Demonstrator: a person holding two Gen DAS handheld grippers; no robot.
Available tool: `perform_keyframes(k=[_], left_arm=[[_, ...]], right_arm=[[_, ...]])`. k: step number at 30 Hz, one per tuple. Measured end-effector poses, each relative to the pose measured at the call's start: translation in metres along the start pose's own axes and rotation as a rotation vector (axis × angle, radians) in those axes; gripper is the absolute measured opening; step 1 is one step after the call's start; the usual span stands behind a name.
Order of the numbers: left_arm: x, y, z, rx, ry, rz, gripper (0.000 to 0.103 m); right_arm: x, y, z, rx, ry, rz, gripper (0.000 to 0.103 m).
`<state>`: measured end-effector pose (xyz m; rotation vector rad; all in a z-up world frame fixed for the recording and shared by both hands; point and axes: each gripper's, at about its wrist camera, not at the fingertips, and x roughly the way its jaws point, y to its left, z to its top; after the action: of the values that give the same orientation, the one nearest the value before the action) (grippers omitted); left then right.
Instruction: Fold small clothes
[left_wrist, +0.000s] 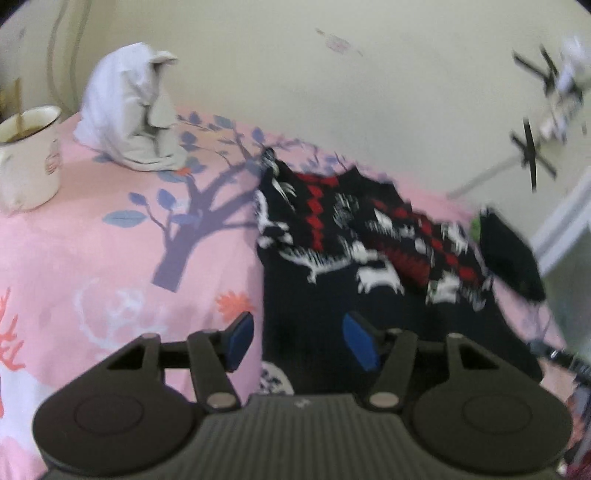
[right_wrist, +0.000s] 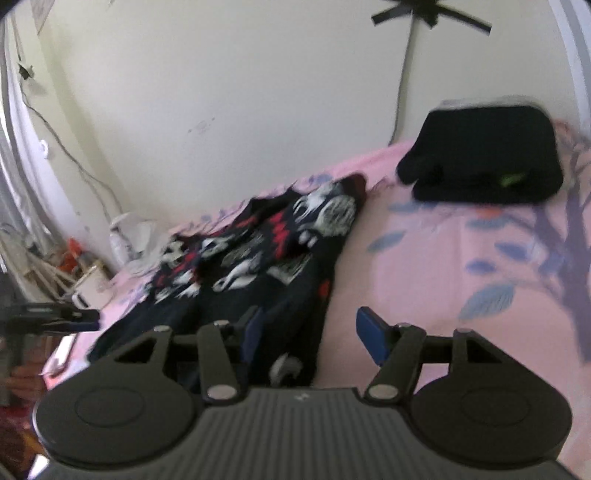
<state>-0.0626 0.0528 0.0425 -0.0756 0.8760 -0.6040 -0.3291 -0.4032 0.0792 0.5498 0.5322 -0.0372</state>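
A dark navy knit garment with red and white patterns (left_wrist: 347, 236) lies crumpled on the pink printed sheet (left_wrist: 92, 251). My left gripper (left_wrist: 299, 339) is open and empty, its jaws straddling the garment's near left edge. In the right wrist view the same garment (right_wrist: 258, 251) lies left of centre. My right gripper (right_wrist: 314, 336) is open and empty over the garment's near right edge. A folded black garment (right_wrist: 484, 158) lies at the far right by the wall; it also shows in the left wrist view (left_wrist: 513, 254).
A white crumpled cloth (left_wrist: 133, 110) and a white enamel mug (left_wrist: 27, 155) sit at the far left of the bed. The cream wall (left_wrist: 332, 92) runs behind the bed. Clutter (right_wrist: 74, 258) lies beyond the bed's left end.
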Motion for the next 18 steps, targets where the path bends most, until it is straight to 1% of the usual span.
perform_keyframes(k=[2,3,4,5,6,7,8,10,11,12,13,14,15,16,17,18], left_arm=[[0.01,-0.008,-0.004,0.067,0.033,0.039,0.023],[0.016,-0.011,-0.007,0.094,0.058,0.057,0.008],[0.018,-0.011,-0.009,0.102,0.064,0.069,0.008],[0.017,-0.009,-0.01,0.105,0.056,0.071,0.008],[0.014,-0.007,-0.01,0.106,0.048,0.083,0.007],[0.008,-0.005,-0.009,0.105,0.033,0.105,0.007],[0.002,-0.001,-0.007,0.097,0.018,0.117,0.007],[-0.009,0.006,-0.003,0.079,-0.002,0.115,0.007],[-0.011,0.009,-0.002,0.078,0.001,0.105,0.007],[-0.011,0.011,-0.002,0.075,0.011,0.103,0.007],[-0.007,0.011,-0.003,0.076,0.033,0.111,0.008],[0.0,0.012,-0.006,0.081,0.059,0.12,0.009],[0.007,0.013,-0.009,0.087,0.097,0.13,0.013],[0.012,0.015,-0.012,0.09,0.121,0.145,0.014],[0.011,0.016,-0.013,0.092,0.122,0.148,0.016],[0.006,0.019,-0.01,0.091,0.118,0.136,0.021]], right_arm=[[-0.002,0.003,-0.007,0.0,0.019,0.036,0.053],[-0.003,0.006,-0.011,-0.015,0.024,0.049,0.046],[-0.003,0.009,-0.013,-0.031,0.032,0.052,0.001],[-0.001,0.012,-0.014,-0.047,0.043,0.045,0.0],[-0.003,0.015,-0.013,-0.067,0.033,0.012,0.0],[-0.007,0.018,-0.009,-0.102,0.013,-0.034,0.0],[-0.012,0.019,-0.003,-0.116,-0.013,-0.056,0.0],[-0.026,0.017,0.012,-0.104,-0.052,-0.037,0.0],[-0.03,0.018,0.016,-0.115,-0.057,-0.036,0.0],[-0.029,0.02,0.017,-0.138,-0.046,-0.046,0.0],[-0.022,0.02,0.016,-0.152,-0.006,-0.055,0.0],[-0.012,0.017,0.011,-0.149,0.058,-0.059,0.0],[0.001,0.01,0.005,-0.142,0.141,-0.072,0.0],[0.009,0.006,0.002,-0.14,0.184,-0.102,0.002],[0.008,0.003,0.002,-0.136,0.181,-0.117,0.013],[0.001,0.0,0.008,-0.123,0.157,-0.115,0.022]])
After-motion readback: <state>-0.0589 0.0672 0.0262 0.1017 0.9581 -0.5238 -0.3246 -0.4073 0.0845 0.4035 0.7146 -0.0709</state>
